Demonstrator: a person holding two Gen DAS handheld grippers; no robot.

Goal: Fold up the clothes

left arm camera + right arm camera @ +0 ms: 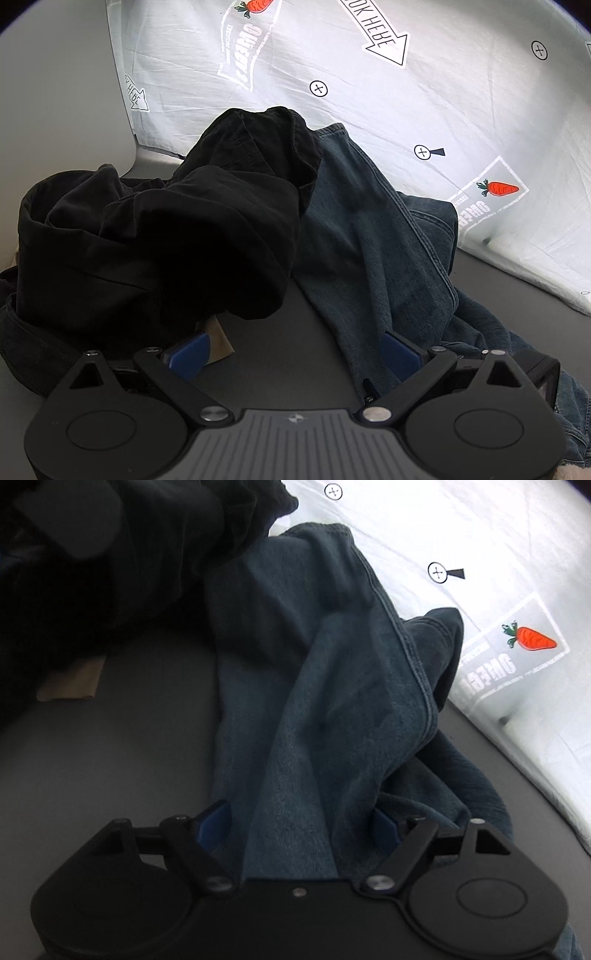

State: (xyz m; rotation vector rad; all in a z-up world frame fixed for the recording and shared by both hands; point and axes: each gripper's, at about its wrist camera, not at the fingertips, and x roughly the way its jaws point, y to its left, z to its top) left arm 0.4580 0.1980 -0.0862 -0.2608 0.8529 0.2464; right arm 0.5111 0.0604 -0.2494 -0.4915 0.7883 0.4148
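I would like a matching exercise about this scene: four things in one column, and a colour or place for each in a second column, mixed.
Things:
1. jeans
2. black garment
3. printed sheet
4. piece of cardboard

Descriptions:
A. light, with carrot pictures and arrows
B. blue, lying between the open fingers of the right gripper
C. tan, partly under dark cloth
D. crumpled heap to the left of the blue cloth

Pairs: 1-B, 2-D, 3-A, 4-C
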